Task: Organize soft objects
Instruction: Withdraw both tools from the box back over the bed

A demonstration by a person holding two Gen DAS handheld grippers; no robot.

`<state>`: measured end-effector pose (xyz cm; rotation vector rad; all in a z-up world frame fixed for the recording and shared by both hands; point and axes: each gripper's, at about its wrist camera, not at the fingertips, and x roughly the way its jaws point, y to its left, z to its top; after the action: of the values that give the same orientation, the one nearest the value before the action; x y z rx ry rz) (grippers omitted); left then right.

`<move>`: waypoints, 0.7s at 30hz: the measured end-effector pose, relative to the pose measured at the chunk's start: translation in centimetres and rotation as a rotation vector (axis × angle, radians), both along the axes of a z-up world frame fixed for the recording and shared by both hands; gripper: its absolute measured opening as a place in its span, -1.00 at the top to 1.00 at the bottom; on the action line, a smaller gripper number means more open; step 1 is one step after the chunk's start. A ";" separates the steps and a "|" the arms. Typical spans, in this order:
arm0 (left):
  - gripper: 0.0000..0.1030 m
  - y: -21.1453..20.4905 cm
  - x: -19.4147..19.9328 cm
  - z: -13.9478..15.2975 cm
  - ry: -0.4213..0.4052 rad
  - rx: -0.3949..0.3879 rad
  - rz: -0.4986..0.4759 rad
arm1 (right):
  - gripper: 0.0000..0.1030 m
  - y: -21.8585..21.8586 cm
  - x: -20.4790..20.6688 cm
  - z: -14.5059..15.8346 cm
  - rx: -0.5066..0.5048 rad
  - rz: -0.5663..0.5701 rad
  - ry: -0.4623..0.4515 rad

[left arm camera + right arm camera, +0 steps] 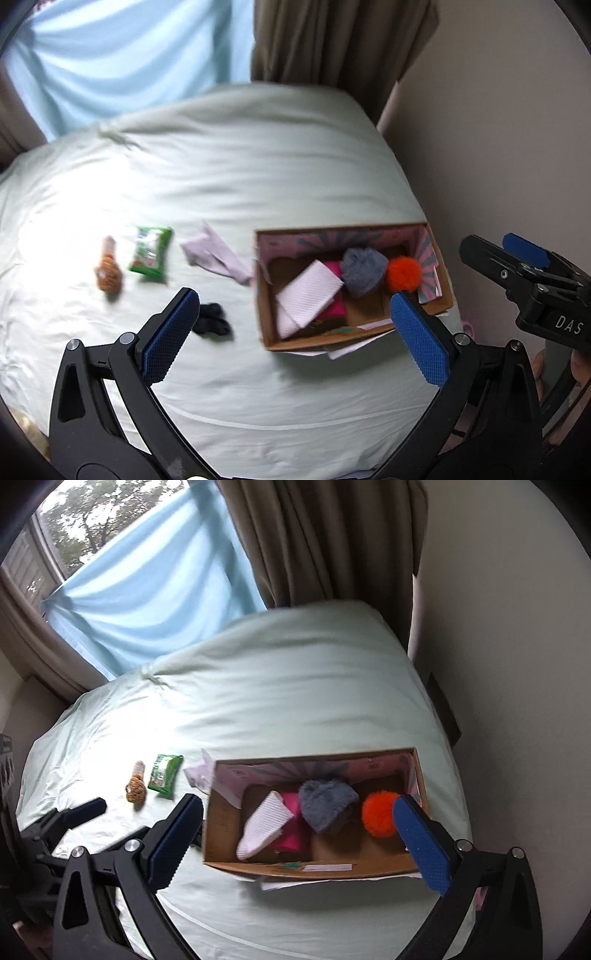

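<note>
A cardboard box (267,332) (221,845) sits on the bed. It holds a white ribbed cloth (308,293) (264,825), a pink item (293,834), a grey fluffy piece (362,269) (327,808) and an orange pom-pom (403,274) (380,814). On the sheet to its left lie a lilac cloth (218,254) (197,773), a black sock (214,319), a green packet (150,254) (164,771) and a brown knitted toy (108,273) (136,788). My left gripper (295,336) is open, empty, above the sock and box. My right gripper (299,845) is open, empty, over the box.
The bed (240,166) (295,686) has a pale green sheet. A wall (498,129) runs close along its right side. Brown curtains (325,539) and a light blue cloth (147,587) hang beyond the far end. Papers (351,347) stick out under the box.
</note>
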<state>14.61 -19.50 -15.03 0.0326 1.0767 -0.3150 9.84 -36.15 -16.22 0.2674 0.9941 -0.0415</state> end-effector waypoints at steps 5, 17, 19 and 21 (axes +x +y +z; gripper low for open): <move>-0.99 4.9 -1.9 3.6 -0.063 -0.017 0.046 | -0.99 3.1 -1.5 3.2 -0.021 0.018 -0.043; -0.99 19.7 -6.4 8.7 -0.164 -0.030 0.121 | -0.99 13.9 -6.0 9.2 -0.085 0.048 -0.163; -0.99 21.6 -6.7 9.0 -0.174 -0.023 0.124 | -0.99 15.6 -6.5 9.6 -0.070 0.040 -0.179; -0.99 23.9 -6.9 9.2 -0.183 -0.025 0.128 | -0.99 17.6 -6.8 9.8 -0.066 0.034 -0.185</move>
<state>7.74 4.41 -5.86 -0.0289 0.8889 -0.2055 3.02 -18.53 -6.44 0.1899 0.8114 -0.0180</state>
